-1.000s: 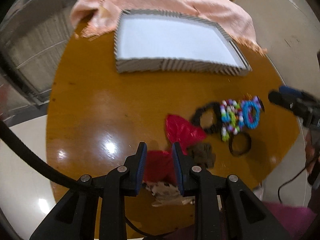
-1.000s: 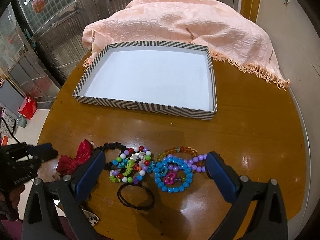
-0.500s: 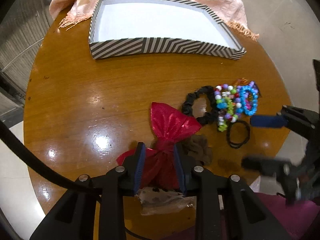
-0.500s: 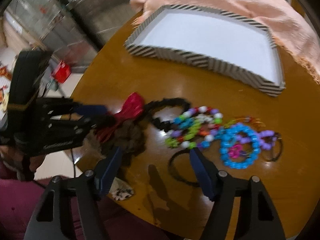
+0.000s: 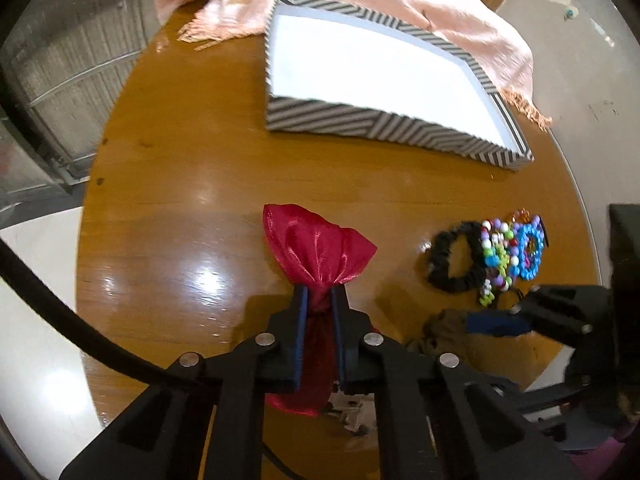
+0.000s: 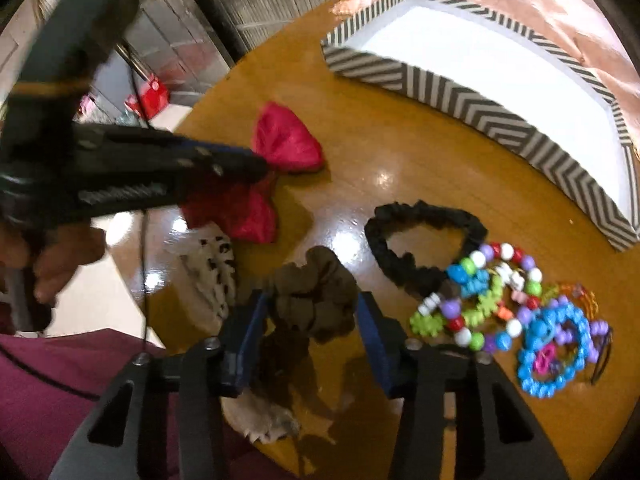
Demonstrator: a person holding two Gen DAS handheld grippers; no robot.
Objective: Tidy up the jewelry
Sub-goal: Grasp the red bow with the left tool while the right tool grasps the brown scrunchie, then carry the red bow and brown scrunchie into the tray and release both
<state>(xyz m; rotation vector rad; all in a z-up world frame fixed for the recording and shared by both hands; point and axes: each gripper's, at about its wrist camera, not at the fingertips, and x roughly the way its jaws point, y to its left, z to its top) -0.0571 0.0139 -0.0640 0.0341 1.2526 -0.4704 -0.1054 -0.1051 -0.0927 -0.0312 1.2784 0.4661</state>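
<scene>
Here, left gripper pinching red bow, no legible writing

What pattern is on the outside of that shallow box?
Black-and-white chevron stripes cover the shallow cardboard box, with a plain white inside; the right wrist view shows it best.

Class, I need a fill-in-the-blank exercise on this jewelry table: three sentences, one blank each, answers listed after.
1. The left hand-held gripper is shut on the ____ satin bow.
2. The brown scrunchie sits between the open fingers of the ____ hand-held gripper.
3. The striped tray holds ____ items.

Answers: red; right; no
</scene>
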